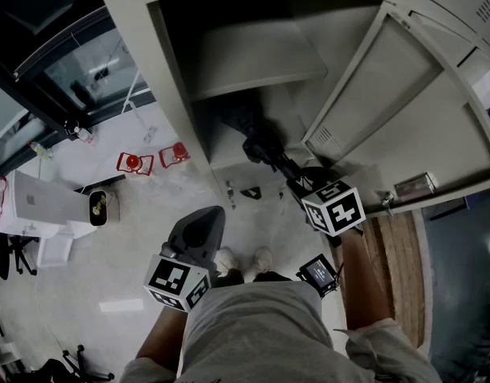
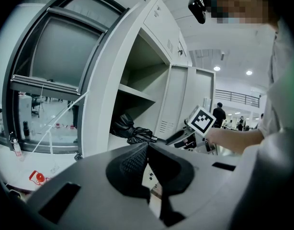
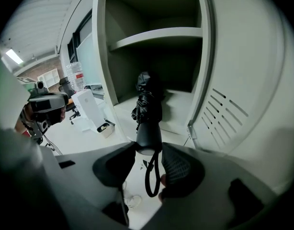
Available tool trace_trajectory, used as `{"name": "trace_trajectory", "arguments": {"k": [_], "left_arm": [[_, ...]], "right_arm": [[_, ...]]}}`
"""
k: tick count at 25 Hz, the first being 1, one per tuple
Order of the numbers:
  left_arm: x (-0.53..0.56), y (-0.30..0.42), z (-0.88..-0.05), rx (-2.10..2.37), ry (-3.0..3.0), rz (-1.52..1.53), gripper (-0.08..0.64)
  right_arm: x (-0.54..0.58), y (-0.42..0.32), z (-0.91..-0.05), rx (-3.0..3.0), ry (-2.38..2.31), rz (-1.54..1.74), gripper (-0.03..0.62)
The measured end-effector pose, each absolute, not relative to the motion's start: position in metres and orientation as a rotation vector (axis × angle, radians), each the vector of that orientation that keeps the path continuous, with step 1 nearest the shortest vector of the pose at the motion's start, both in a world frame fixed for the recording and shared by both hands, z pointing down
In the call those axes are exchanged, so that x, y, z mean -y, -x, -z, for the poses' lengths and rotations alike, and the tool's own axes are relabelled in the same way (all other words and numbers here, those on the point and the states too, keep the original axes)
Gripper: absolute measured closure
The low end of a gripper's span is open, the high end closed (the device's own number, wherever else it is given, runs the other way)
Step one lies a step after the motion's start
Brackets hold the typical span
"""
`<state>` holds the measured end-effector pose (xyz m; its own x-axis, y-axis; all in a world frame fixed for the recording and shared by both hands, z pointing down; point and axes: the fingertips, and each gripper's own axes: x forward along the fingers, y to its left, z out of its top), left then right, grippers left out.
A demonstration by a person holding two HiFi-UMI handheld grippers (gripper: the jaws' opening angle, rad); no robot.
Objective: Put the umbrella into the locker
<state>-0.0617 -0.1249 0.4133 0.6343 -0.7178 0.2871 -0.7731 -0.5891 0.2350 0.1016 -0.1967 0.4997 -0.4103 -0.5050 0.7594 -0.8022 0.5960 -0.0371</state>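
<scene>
The folded black umbrella [image 3: 147,104] is lying on the bottom panel of the locker [image 3: 101,56], under its shelf [image 3: 156,32]. The canopy end is toward the back and the handle pokes out past the front edge. The right gripper [image 3: 148,150] is clamped on the very end of that handle, one jaw on each side. The wrist strap [image 3: 151,176] dangles in a loop down between them.

The locker door [image 3: 243,90] is swung wide open on the locker's right, vent slots and all, and it's pretty tight alongside that gripper. The left gripper [image 2: 147,147] hangs out in front of the locker, off to its left. Its jaws are pinched together with nothing in them.

The person's shoes [image 1: 243,260] are on the floor right in front of the opening. Further out to the locker's left are two small red things [image 1: 135,163], can't tell what they are. Past those are a white box [image 1: 37,202] and a little bin [image 1: 99,207] beside it.
</scene>
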Motion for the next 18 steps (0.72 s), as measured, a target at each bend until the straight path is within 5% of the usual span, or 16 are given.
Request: {"name": "trace_trajectory", "arguments": {"k": [18], "left_arm": [[0.137, 0.063, -0.414, 1.164, -2.534, -0.225, 0.545]], "right_arm": [[0.208, -0.1, -0.486, 2.078, -1.078, -0.472, 0.41]]}}
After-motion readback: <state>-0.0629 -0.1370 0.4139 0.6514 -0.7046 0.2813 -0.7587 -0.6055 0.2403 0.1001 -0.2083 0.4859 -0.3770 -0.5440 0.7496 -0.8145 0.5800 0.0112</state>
